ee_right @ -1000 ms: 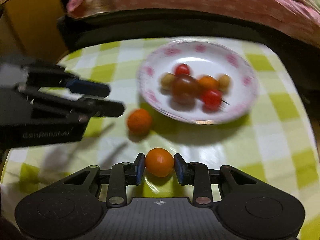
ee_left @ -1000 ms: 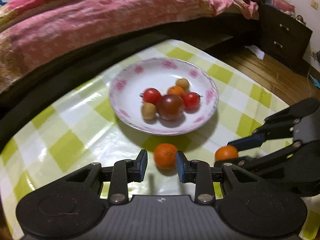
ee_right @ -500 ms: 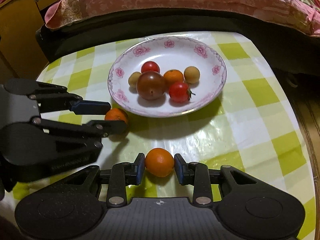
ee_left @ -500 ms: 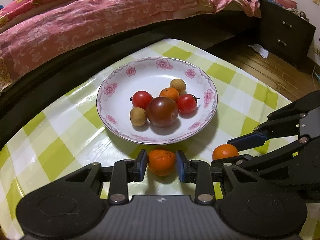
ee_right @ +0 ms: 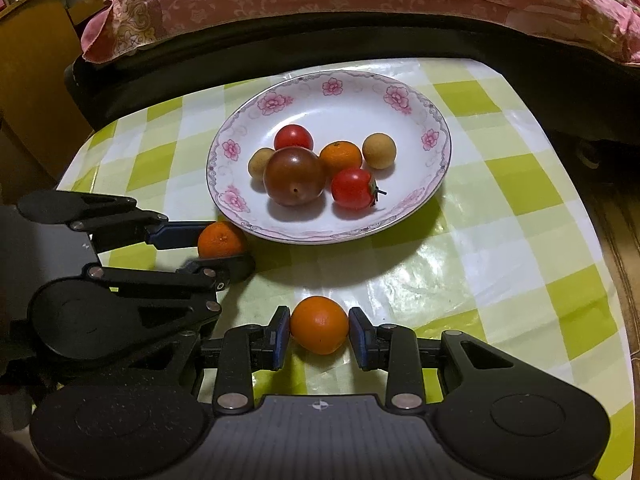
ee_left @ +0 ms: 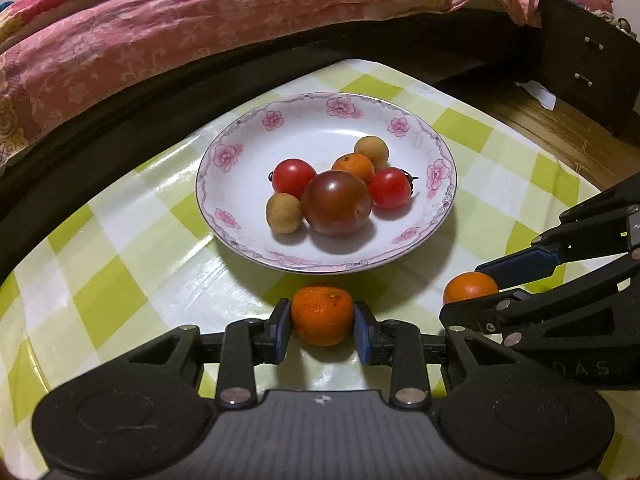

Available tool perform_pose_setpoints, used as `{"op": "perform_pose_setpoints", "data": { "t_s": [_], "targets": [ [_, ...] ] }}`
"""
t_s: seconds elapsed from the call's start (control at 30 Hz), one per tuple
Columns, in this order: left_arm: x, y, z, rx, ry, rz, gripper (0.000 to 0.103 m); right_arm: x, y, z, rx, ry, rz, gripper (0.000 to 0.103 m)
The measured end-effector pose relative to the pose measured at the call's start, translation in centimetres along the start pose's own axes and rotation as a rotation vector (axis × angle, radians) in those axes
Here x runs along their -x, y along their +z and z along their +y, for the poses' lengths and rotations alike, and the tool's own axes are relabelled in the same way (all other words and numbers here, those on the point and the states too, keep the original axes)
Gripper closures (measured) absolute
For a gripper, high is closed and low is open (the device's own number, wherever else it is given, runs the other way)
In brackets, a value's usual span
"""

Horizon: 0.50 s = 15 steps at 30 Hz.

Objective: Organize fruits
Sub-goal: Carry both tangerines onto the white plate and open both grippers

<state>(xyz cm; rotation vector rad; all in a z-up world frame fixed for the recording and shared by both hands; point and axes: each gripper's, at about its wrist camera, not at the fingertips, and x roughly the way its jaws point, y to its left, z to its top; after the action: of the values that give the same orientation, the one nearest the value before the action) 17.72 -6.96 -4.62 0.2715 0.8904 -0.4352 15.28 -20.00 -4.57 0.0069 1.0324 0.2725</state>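
Each gripper — left [ee_left: 322, 326], right [ee_right: 319, 331] — clasps an orange in its jaws; next, lift both into the plate [ee_left: 224, 152].

1. Faint embossed letters "D A S" are showing on the dark body of the right gripper [ee_left: 486, 286], at the right edge of the left wrist view; any letters before them are not readable.
2. A small cross-in-circle mark is sitting on the ribbed housing at the bottom centre of each wrist view; it is a sign, not text.
3. Nothing else is reading as text, label or number.
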Motion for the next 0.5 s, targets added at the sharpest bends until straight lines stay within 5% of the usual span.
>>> {"op": "perform_pose_setpoints", "data": {
  "t_s": [0.5],
  "targets": [
    [1.4,-0.5,-0.3,-0.03,0.007,0.016,0.064,-0.1,-0.1,0.3,0.021,-0.012,-0.006,0.075]
  ]
}}
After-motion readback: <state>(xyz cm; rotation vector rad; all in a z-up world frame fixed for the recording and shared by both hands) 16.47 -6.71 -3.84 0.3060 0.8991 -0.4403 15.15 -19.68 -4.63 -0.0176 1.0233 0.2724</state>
